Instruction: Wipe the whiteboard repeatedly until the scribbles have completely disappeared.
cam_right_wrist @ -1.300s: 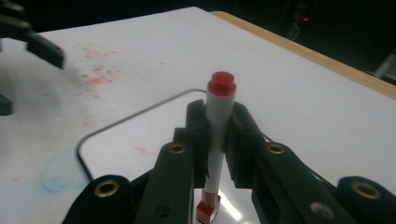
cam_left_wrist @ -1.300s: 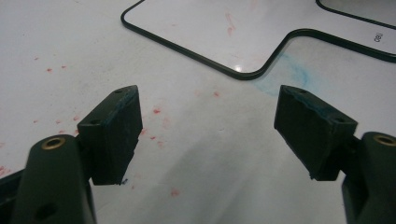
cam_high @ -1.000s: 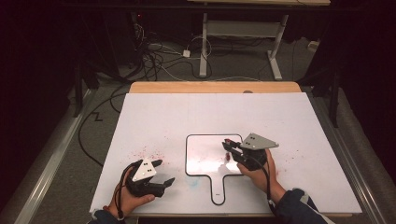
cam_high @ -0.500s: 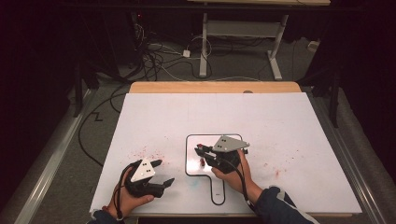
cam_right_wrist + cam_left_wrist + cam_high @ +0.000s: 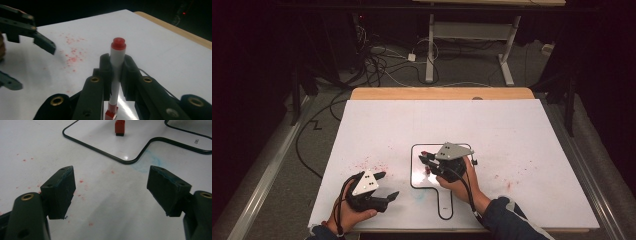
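2 grippers rest over the white table sheet, both mine. My right gripper sits above the small whiteboard, a glossy panel with a black rim and a handle tab pointing toward me. Its jaws are closed tight on a red marker, clamping the white barrel near its middle; in the right gripper view the marker stands upright between the pads, red end cap on top, red tip at the bottom over the board. In the left gripper view the marker's red tip stands on the whiteboard surface. My left gripper lies near the front edge of the sheet, well apart from the board, with its jaws spread wide and nothing between them. Red ink specks dot the sheet between the 2 grippers, and a faint blue smear lies just beside the board's rim.
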{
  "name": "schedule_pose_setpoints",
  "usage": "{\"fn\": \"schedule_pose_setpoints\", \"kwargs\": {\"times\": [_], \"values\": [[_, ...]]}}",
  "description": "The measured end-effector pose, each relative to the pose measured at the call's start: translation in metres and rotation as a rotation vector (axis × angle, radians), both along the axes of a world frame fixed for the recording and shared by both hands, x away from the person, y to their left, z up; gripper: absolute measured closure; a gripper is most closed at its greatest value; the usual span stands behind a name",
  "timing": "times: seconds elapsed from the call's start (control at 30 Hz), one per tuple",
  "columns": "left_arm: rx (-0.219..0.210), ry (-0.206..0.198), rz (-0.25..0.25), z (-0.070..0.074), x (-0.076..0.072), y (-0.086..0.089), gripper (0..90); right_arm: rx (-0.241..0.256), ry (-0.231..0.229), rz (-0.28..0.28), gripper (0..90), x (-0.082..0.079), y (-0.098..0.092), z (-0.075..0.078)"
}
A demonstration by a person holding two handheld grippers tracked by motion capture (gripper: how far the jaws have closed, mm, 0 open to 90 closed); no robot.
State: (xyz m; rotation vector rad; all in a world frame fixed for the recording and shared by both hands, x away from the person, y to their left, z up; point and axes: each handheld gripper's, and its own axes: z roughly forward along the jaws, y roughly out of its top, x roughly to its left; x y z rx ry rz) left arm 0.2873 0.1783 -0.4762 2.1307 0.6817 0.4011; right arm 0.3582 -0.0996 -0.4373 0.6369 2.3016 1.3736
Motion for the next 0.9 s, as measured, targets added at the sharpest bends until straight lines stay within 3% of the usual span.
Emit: {"fn": "schedule_pose_setpoints", "kwargs": {"times": [0.23, 0.53, 0.67, 0.7, 0.73, 0.9], "values": [[0.004, 0.006, 0.000, -0.001, 0.001, -0.001, 21.8, 0.001, -0.004, -0.067, 81.5, 0.007, -0.018, 0.001], [0.005, 0.011, -0.006, -0.001, 0.001, -0.002, 21.5, 0.030, 0.022, -0.003, 81.5, 0.003, -0.012, -0.001], [0.004, 0.010, -0.005, -0.001, 0.000, -0.001, 21.4, -0.005, 0.011, -0.049, 81.5, 0.002, -0.025, 0.003], [-0.033, 0.034, 0.013, -0.003, -0.002, -0.003, 21.4, -0.008, 0.010, -0.064, 81.5, 0.001, -0.031, 0.003], [0.005, 0.013, -0.003, -0.002, 0.001, -0.001, 21.5, -0.004, 0.017, -0.079, 81.5, 0.002, -0.038, 0.004], [0.007, 0.002, -0.009, 0.000, 0.000, -0.004, 21.5, -0.026, 0.014, -0.155, 81.5, 0.005, -0.064, 0.007]]}}
